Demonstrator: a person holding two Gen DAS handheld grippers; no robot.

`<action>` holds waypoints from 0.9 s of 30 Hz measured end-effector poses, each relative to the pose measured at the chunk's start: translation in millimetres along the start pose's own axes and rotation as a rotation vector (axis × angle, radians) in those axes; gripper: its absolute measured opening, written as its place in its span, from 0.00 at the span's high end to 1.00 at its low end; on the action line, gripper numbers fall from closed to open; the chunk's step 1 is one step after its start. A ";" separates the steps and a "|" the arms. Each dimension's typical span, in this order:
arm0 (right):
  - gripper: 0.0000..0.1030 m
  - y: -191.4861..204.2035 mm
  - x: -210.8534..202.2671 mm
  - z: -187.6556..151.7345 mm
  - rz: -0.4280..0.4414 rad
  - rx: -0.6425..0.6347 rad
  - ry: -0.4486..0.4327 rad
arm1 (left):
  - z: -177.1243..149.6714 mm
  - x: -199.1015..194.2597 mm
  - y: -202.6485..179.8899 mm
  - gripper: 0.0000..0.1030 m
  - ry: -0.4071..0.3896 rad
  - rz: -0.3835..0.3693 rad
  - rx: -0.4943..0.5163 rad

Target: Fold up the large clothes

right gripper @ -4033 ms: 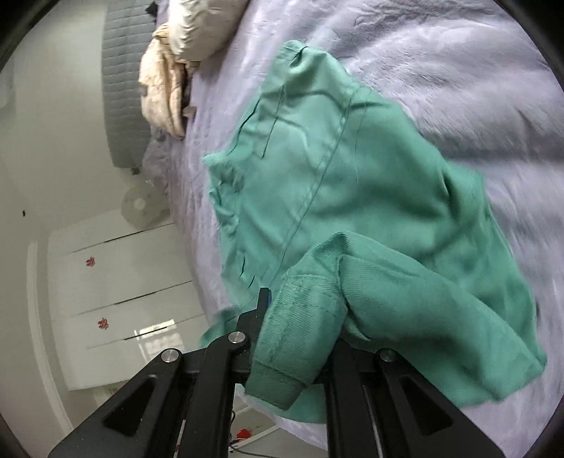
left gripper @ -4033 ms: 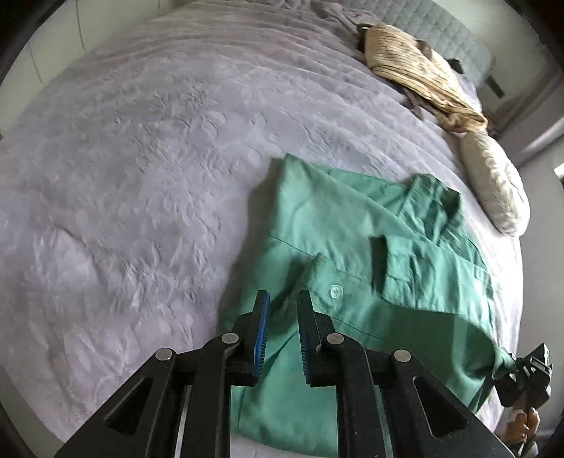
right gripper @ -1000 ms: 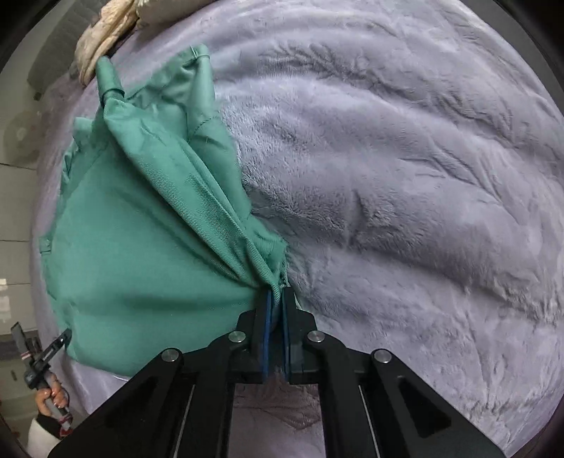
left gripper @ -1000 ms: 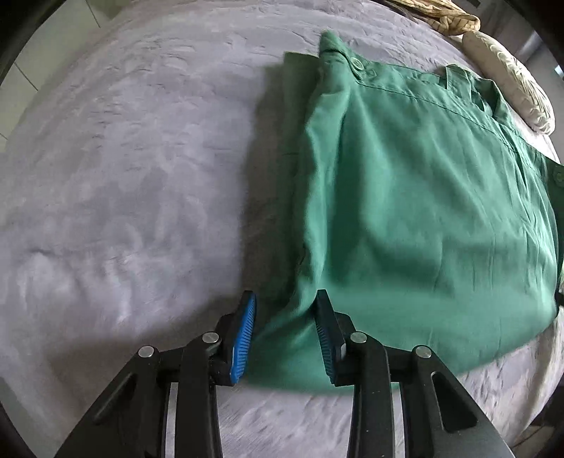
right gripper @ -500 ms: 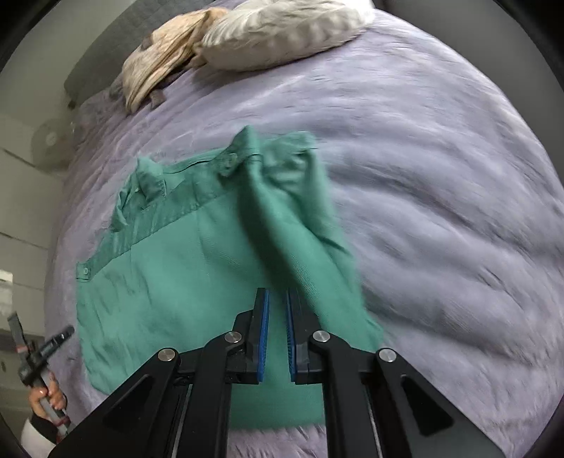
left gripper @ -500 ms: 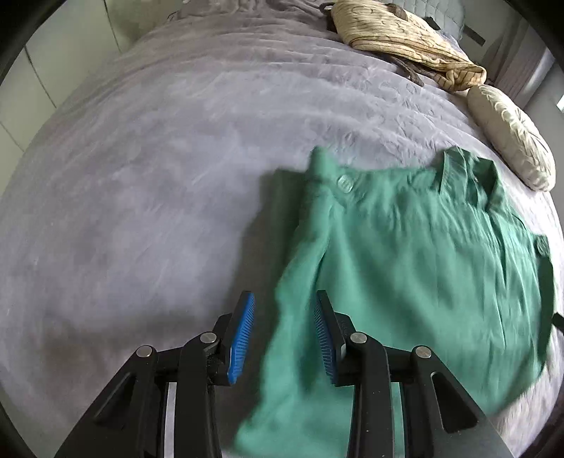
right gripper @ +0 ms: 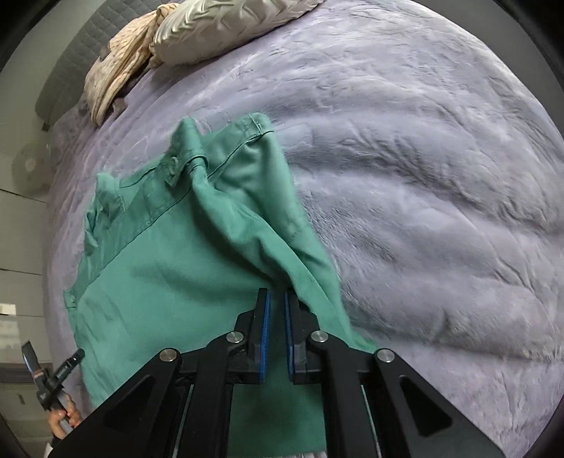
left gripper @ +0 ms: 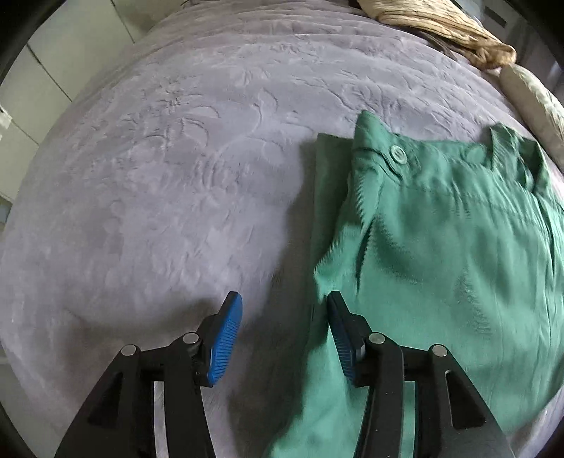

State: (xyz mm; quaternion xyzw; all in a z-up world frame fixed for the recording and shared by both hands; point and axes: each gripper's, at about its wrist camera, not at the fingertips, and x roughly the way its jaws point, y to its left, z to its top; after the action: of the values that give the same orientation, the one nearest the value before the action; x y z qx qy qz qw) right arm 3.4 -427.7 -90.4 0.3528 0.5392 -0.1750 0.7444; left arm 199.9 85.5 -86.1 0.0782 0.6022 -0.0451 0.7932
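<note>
Lying folded on the grey bedspread (left gripper: pixel 169 169), below the pillow (right gripper: pixel 225 28) and the beige garment (right gripper: pixel 116 74): the green shirt (left gripper: pixel 440 246), button and collar toward the pillow. Hovering over the shirt's left edge, the left gripper (left gripper: pixel 282 317), jaws just having been opening, standing well apart, gripping nothing. Hanging over the shirt's right edge, the right gripper (right gripper: pixel 275 310), jaws just parting to a narrow gap, no cloth pinched.
</note>
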 end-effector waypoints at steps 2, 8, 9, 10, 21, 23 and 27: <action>0.89 1.8 -7.5 -4.3 0.002 -0.001 0.004 | -9.4 -9.3 -1.6 0.50 0.006 -0.008 0.008; 0.89 13.4 -22.1 -31.3 0.044 0.007 0.042 | -42.5 -33.2 -6.1 0.50 0.041 -0.040 0.030; 0.86 15.9 -23.2 -36.5 0.049 0.007 0.047 | -48.9 -37.9 -9.0 0.50 0.046 -0.043 0.034; 0.80 17.8 -26.2 -44.3 0.057 0.010 0.054 | -53.8 -41.3 -10.0 0.47 0.048 -0.047 0.036; 0.39 47.3 -40.7 -105.7 0.104 0.009 0.094 | -85.5 -72.4 -3.0 0.00 0.003 -0.083 0.021; 0.28 55.9 -40.7 -115.9 0.124 -0.002 0.102 | -90.5 -78.7 -5.4 0.00 -0.003 -0.084 0.040; 0.17 75.5 -38.7 -134.3 0.134 -0.045 0.122 | -92.6 -81.8 -8.2 0.00 0.009 -0.101 0.070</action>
State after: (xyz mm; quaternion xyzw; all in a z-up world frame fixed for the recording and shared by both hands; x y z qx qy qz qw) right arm -53.3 -284.4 -51.9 0.3814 0.5626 -0.0907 0.7279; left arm 88.6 92.1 -32.3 0.0756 0.6069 -0.1058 0.7840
